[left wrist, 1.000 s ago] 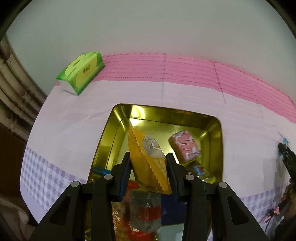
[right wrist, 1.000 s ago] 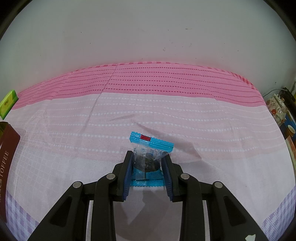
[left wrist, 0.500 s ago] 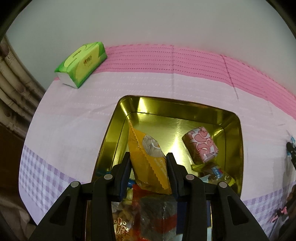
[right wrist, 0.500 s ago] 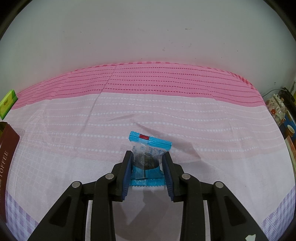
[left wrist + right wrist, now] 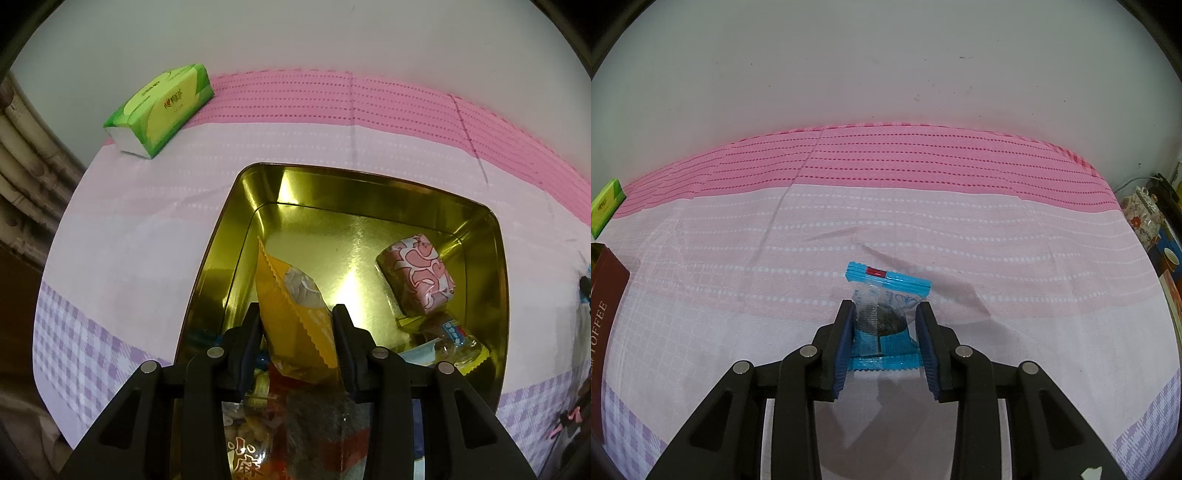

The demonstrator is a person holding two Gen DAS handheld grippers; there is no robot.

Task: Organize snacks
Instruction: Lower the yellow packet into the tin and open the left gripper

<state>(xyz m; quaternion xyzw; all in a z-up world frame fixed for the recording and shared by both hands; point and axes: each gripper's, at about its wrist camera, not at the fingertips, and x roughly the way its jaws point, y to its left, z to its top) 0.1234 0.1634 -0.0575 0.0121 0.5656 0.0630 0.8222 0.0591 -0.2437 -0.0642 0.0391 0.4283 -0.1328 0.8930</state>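
Left gripper (image 5: 297, 325) clamping yellow packet (image 5: 295, 317), over tin (image 5: 236, 206)

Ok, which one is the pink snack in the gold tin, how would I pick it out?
Find the gold tin on the pink tablecloth, in front of the green tissue pack. Look along the tin's right side, beyond the heap of wrappers. The pink snack is a small blocky packet, the only one with white swirls on pink; the yellow packet beside it sits between the left tool's fingers.
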